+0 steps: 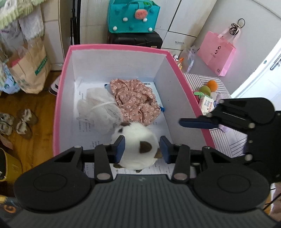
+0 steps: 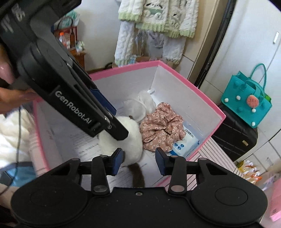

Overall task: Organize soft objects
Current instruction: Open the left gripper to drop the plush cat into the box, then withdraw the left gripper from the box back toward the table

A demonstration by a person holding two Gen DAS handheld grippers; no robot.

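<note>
Plush toy (image 1: 136, 147): fluffy white, brown patches, rounded.

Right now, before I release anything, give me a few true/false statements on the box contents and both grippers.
1. The white plush toy sits between the left gripper fingers, inside the pink box. True.
2. The floral fabric lies on the floor outside the box. False: it lies inside the box, beside the white mesh pouf.
3. The right gripper is shut on the fabric. False: its jaws are apart and hold nothing.
4. A blue-and-white wipes pack lies partly under the fabric. True.
5. The teal felt bag is in the box. False: it stands on a black suitcase behind it.
</note>
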